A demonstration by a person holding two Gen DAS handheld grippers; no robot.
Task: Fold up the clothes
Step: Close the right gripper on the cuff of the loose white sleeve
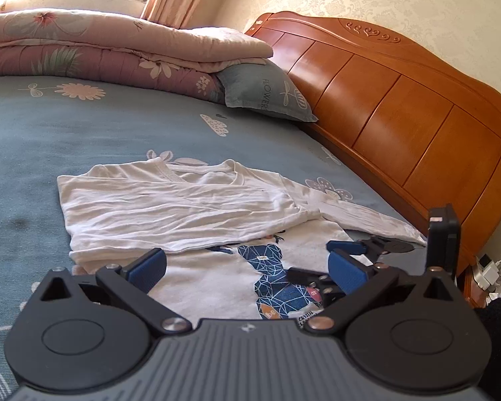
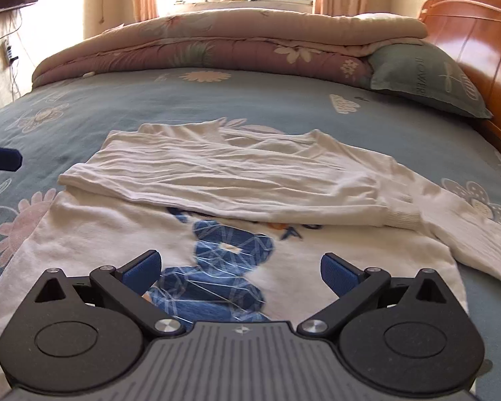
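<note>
Your left gripper (image 1: 247,267) and right gripper (image 2: 238,272) both hover with jaws wide and empty over the white shirt (image 2: 217,173), which lies half-folded on the bed (image 2: 183,100) near the headboard (image 1: 400,107) edge, its printed front exposed.

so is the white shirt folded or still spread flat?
Partly folded: the shirt's far half is laid over the blue bear print; one sleeve still sticks out.

white shirt (image 2: 217,173) | blue bear print | half-folded | flat on bed
</note>
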